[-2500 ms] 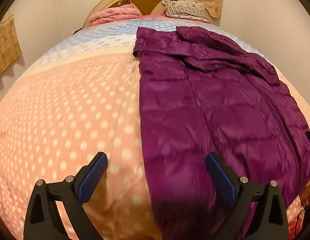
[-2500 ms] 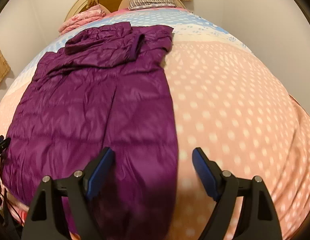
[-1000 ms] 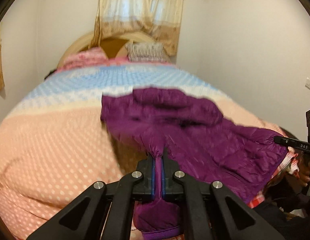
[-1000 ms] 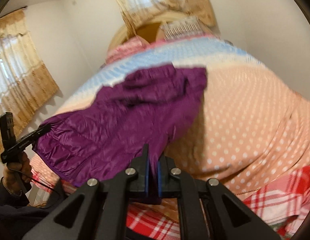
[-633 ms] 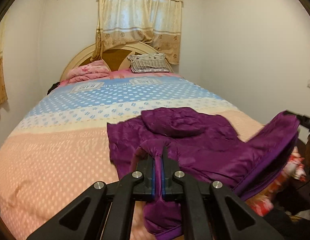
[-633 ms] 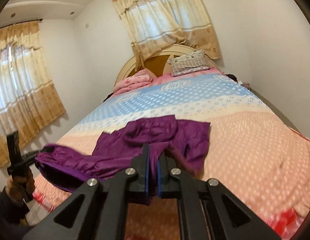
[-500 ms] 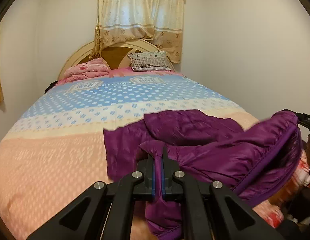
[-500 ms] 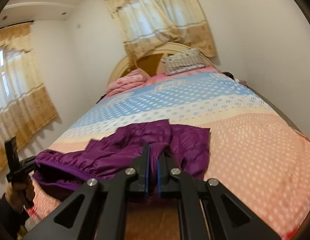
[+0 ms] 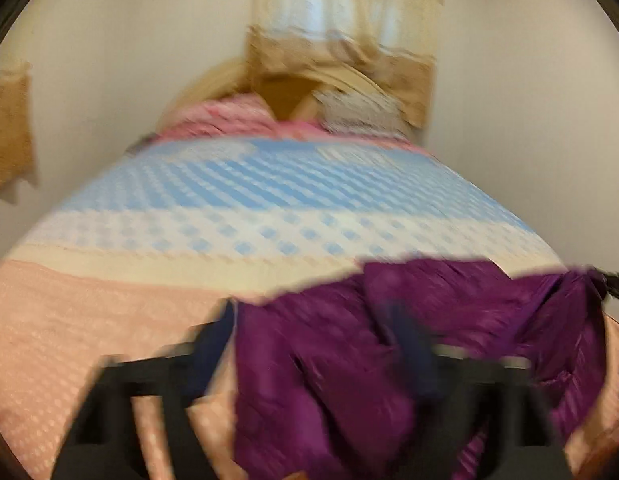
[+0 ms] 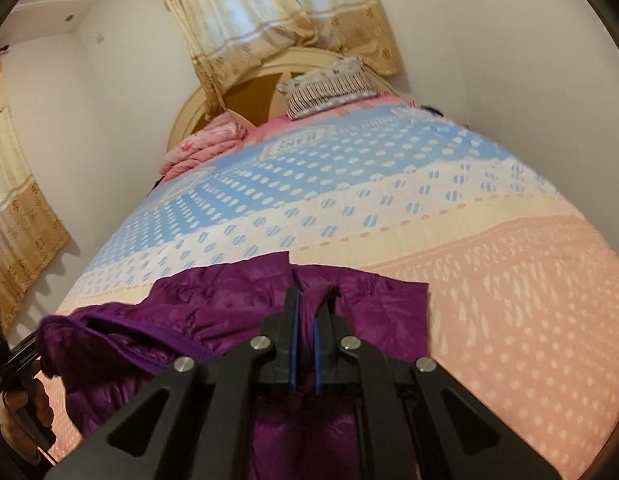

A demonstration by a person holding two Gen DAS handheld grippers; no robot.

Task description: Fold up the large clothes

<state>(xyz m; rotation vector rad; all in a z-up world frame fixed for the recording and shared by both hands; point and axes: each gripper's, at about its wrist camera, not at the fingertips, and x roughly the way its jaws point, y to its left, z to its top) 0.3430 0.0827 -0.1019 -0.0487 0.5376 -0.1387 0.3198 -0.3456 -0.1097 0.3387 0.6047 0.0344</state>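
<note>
1. Left gripper (image 9: 309, 344): jaws have just been opening and now stand wide; the purple jacket (image 9: 329, 360) lies between them, but no pad presses on it. That view is heavily blurred.
2. Right gripper (image 10: 304, 334): clamped narrow on a pinch of the jacket (image 10: 373, 320) hem, fabric gathered between the blue pads.
3. Jacket position: on the peach, near end of the bed (image 10: 529, 300), bunched and half doubled over itself, towards the bed's left side. Its far edge lies just short of the cream band.
4. In the right wrist view a hand (image 10: 27, 396) holding the other gripper shows at the jacket's left corner.
5. Judged step: laying the hem over to finish a fold.
6. Risk: one corner freed while the other is held; the slippery quilted shell may slide or fall skewed, leaving uneven edges.
7. Risk: trapped air and bunching under the fold could spring it open again.
</note>
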